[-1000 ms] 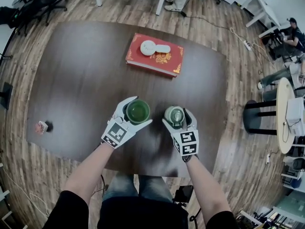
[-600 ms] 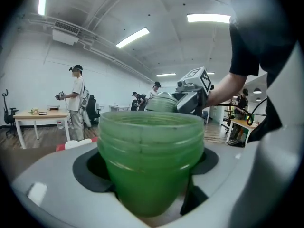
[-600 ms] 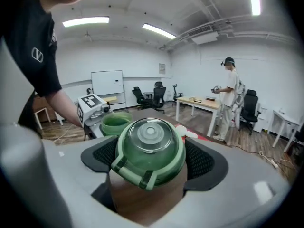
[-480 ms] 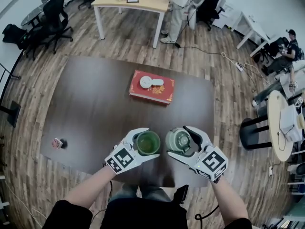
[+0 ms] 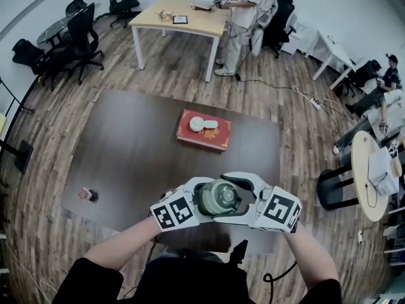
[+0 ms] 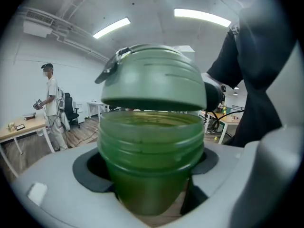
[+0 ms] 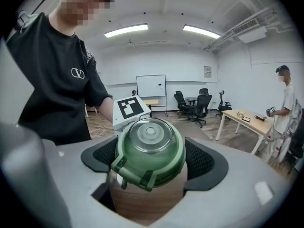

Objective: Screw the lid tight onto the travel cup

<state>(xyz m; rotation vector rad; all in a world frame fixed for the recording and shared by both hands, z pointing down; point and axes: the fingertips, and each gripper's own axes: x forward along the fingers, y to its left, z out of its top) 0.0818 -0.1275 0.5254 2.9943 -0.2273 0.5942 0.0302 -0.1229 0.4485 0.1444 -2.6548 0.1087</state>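
Observation:
My left gripper (image 5: pixel 201 199) is shut on the translucent green travel cup (image 6: pixel 149 165), its black pads pressing the cup's sides below the threaded mouth. My right gripper (image 5: pixel 239 196) is shut on the green domed lid (image 7: pixel 149 148), which has a clear centre and a flip latch. In the left gripper view the lid (image 6: pixel 152 77) sits right over the cup's rim, slightly tilted; I cannot tell whether the threads touch. From the head view the lid (image 5: pixel 218 197) covers the cup, above the near edge of the dark table (image 5: pixel 126 144).
A red book (image 5: pixel 204 130) with two white items on it lies mid-table. A small object (image 5: pixel 84 194) sits at the table's left. A person (image 5: pixel 243 18) stands by a far desk. Stools and a round table (image 5: pixel 367 170) stand to the right.
The two grippers have come together: the lid moved left from beside the cup to directly over its mouth. Both rose toward the camera.

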